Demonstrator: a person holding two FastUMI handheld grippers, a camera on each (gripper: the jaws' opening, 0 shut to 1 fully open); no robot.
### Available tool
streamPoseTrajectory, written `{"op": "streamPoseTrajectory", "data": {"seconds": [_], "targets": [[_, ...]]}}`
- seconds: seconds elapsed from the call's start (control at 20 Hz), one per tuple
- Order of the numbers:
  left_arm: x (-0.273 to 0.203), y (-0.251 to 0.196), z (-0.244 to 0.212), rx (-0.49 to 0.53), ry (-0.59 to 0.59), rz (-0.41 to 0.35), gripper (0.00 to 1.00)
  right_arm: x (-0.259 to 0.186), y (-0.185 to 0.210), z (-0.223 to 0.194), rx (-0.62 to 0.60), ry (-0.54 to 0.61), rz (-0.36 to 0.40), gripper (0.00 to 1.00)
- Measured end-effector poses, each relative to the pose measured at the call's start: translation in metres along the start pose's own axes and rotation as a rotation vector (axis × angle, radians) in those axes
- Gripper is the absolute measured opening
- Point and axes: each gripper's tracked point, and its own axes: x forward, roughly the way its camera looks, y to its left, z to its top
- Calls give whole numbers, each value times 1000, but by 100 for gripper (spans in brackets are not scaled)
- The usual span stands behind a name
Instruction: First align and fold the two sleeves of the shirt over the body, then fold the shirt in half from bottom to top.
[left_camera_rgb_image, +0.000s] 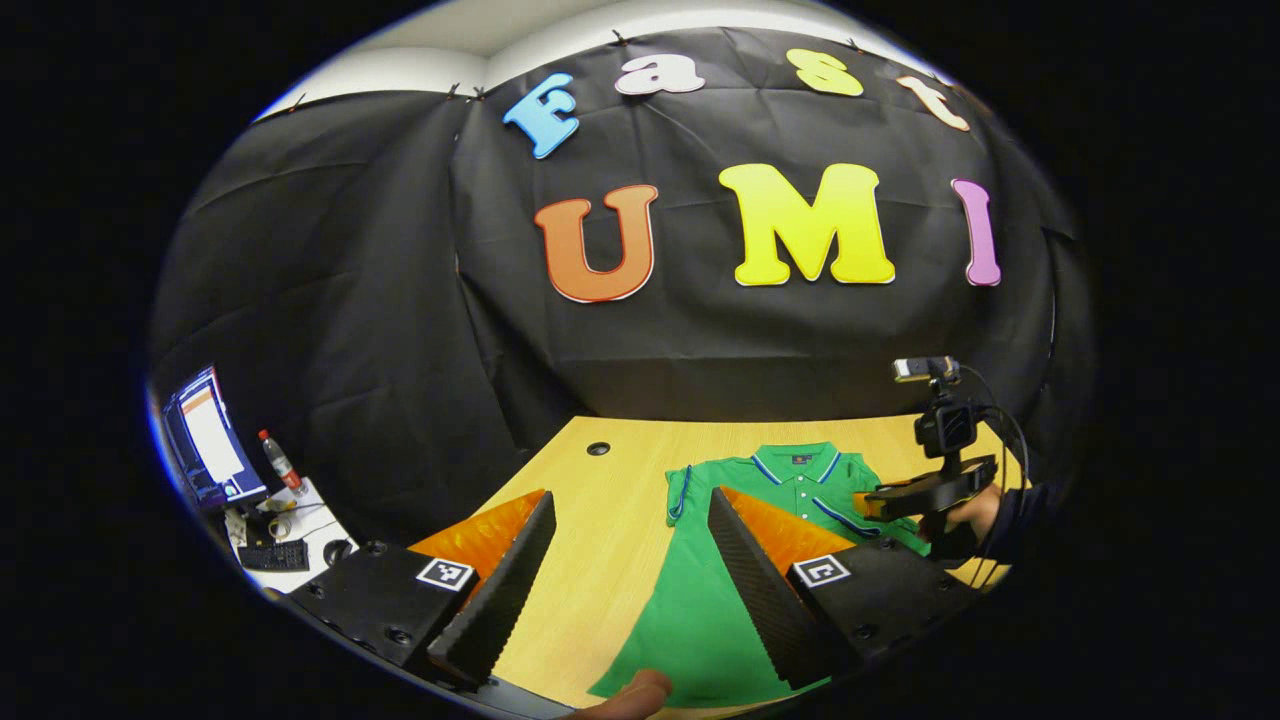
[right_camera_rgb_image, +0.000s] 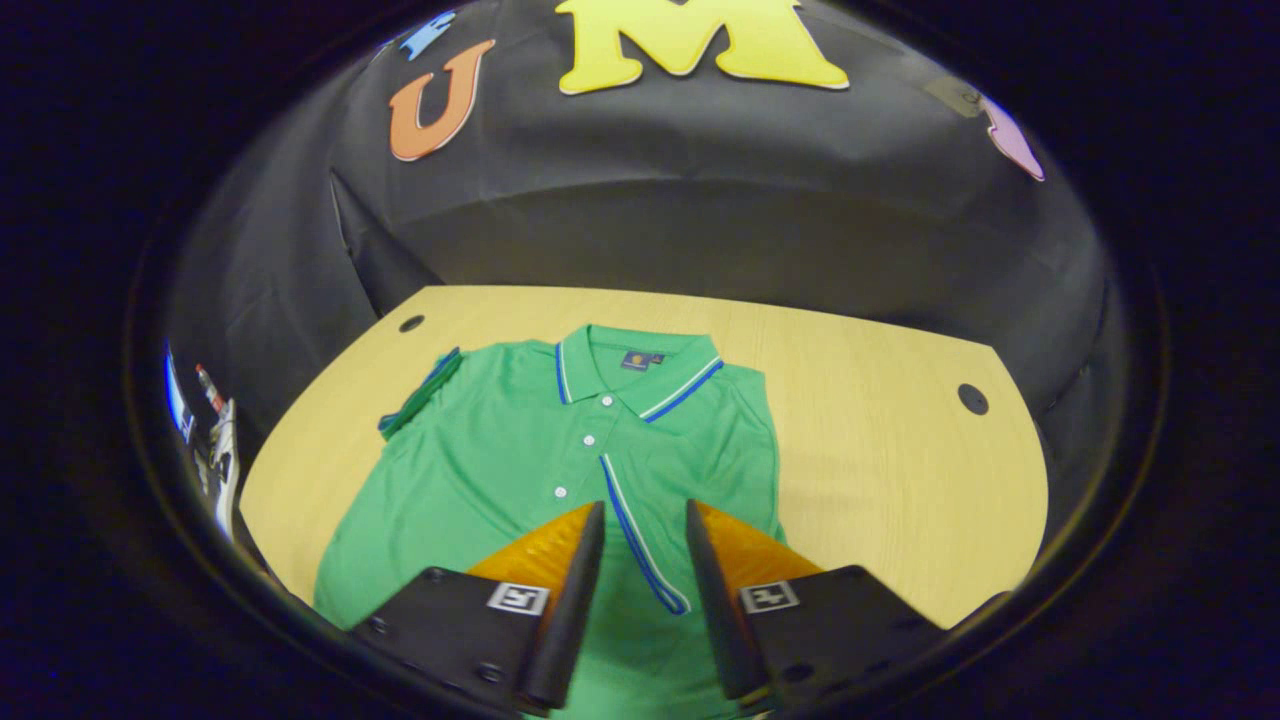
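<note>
Now the shirt lies flat, collar far, on the table. Its right sleeve is folded over the body; the left sleeve is bunched at the far-left shoulder. Right gripper hovers, fingers parted, over the folded cuff; left gripper is open, empty, near the left hem. The left sleeve likely wants matching: pinch the cuff, lay edges parallel. Bare table lies right and far.
</note>
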Motion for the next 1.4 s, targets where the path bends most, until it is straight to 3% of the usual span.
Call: {"op": "streamPoseTrajectory", "data": {"seconds": [0.05,0.15,0.2,0.35,0.6,0.65,0.7,0.75,0.85,1.0,1.05,1.1,1.25,1.4], "targets": [[9,0,-3,12,-1,-18,100,-13,1,5,21,-14,-2,75],[27,-3,-10,12,11,-58,99,-39,5,14,52,-46,-3,84],[39,-5,-12,11,15,-72,100,-53,2,17,57,-67,-24,82],[75,-17,-30,5,55,-124,100,-98,0,24,62,-112,-65,92],[142,-39,-69,-39,155,-197,100,-176,-3,25,72,-191,-171,93],[157,-44,-79,-41,184,-207,100,-190,-1,23,72,-203,-187,97],[171,-46,-90,-37,207,-210,100,-204,0,22,72,-214,-203,93],[185,-49,-97,-34,223,-211,100,-218,0,21,74,-226,-229,97],[212,-51,-112,-26,252,-212,100,-246,0,18,86,-263,-279,93],[253,-59,-135,-14,304,-229,100,-276,4,7,74,-287,-344,97],[265,-60,-140,-10,324,-224,100,-284,6,6,69,-294,-362,93],[276,-61,-146,-15,351,-219,100,-292,7,6,68,-302,-382,97],[303,-68,-160,-61,437,-205,100,-325,9,20,95,-392,-465,93],[321,-72,-173,-57,504,-191,100,-334,24,17,63,-408,-482,93]]}}
